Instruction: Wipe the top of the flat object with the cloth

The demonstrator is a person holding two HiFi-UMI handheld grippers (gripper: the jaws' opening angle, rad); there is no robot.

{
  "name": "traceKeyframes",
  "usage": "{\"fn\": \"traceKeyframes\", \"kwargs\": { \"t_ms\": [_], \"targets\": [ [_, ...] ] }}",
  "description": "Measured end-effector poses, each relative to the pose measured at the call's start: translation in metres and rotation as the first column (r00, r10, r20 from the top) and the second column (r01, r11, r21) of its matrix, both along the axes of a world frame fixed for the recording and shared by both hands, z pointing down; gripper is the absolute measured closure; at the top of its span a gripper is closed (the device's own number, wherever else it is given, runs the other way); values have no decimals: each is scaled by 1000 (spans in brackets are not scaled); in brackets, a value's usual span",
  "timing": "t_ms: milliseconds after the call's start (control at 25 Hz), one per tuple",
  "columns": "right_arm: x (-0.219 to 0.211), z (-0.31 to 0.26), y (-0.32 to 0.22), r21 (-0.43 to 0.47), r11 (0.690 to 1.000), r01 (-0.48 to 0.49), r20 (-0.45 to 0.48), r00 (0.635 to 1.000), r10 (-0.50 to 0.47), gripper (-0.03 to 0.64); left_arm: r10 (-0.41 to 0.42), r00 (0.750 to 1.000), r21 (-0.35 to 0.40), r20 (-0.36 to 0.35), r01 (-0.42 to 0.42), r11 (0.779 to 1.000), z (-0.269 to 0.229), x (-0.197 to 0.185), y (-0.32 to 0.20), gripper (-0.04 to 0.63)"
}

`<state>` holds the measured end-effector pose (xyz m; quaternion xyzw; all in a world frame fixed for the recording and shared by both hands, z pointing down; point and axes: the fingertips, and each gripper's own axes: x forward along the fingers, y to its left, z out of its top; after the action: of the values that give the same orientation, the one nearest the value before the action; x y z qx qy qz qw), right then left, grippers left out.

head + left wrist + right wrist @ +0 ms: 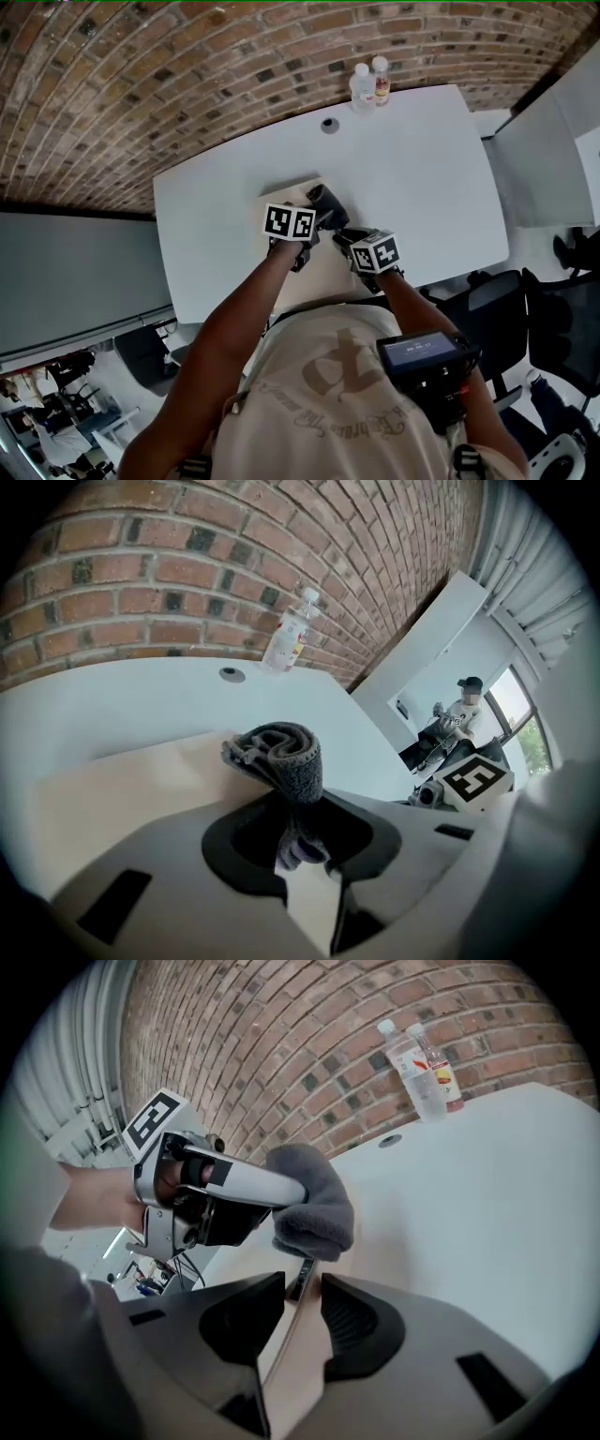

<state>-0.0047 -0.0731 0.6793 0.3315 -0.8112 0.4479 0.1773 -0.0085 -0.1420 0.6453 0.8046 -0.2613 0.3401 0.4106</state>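
The left gripper has its jaws clenched on a dark grey terry cloth. The cloth's lower end is pinched between them, and the rest stands up past the fingertips in a loose folded roll. That roll is over the far right part of a flat, pale tan rectangular board, which lies on the near middle of a white table. The cloth sits low against the board's top, though none of the views shows for certain that it touches.

The right gripper is just to the right of the left one and a little nearer the person. Its jaws grasp the board by its thin near right edge (the edge runs straight through the narrow gap between them). In the right gripper view the cloth bulges out just beyond those jaws, with the left gripper's white body directly behind it on the left.

In the head view both bare forearms reach forward from the near edge of the table, and the marker cubes of the two grippers sit close together.

At the table's far edge, against a red brick wall, two clear plastic bottles stand side by side. A small round grey grommet lies in the tabletop just left of them, well apart from the board.
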Motion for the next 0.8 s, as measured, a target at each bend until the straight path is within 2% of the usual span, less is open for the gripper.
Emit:
{"fn": "traceKeyframes", "kwargs": {
  "t_ms": [280,600,800],
  "targets": [
    [1,0,-1,12,999,40,-15,999,-40,482,-59,997,-10,59,60,998,6,-38,2,491],
    [2,3,0,0,999,34,-24,999,-34,482,-146,985,-8,95,148,989,4,-114,8,491],
    [0,5,2,-2,1000,7,-47,999,-7,482,-229,969,2,98,230,973,2,-168,15,491]
  ]
}}
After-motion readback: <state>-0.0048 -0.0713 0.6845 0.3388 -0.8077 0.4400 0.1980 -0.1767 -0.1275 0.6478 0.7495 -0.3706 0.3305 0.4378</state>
